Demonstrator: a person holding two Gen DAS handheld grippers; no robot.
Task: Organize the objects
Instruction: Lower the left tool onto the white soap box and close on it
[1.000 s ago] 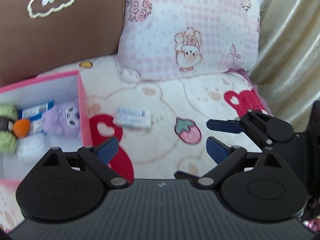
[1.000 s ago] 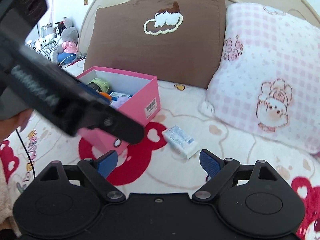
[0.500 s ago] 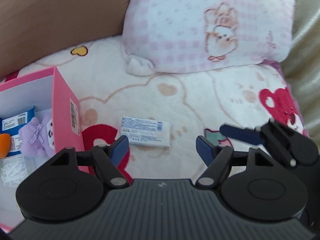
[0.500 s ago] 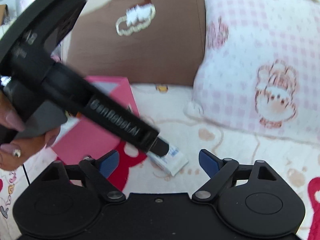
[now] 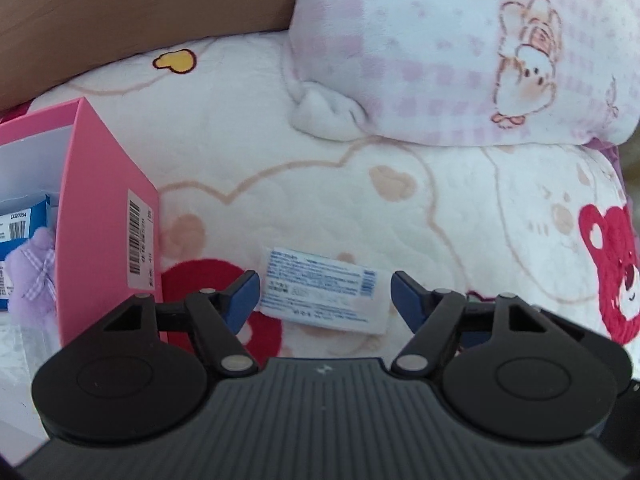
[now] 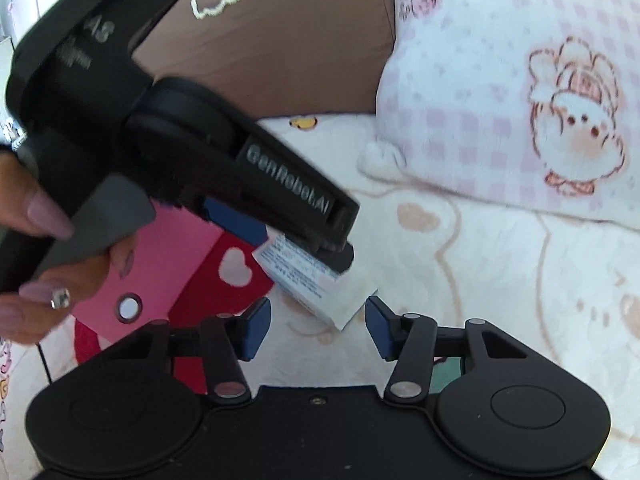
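Note:
A white and blue tissue packet (image 5: 320, 294) lies flat on the bed blanket. My left gripper (image 5: 325, 294) is open with its blue pads on either side of the packet, not pressing it. In the right wrist view the packet (image 6: 308, 280) lies just ahead of my right gripper (image 6: 318, 326), which is open and empty, and the left gripper's body (image 6: 200, 152) covers part of it. A pink box (image 5: 108, 216) stands left of the packet; it holds a purple plush (image 5: 34, 276) and a blue carton (image 5: 24, 220).
A pink checked pillow (image 5: 480, 48) and a brown pillow (image 6: 280, 32) lean at the head of the bed behind the packet. The blanket (image 5: 400, 184) has red bear and heart patches. A hand (image 6: 36, 264) holds the left gripper.
My left gripper moved forward and down until its pads came around the packet. My right gripper moved closer to the packet and its pads narrowed a little.

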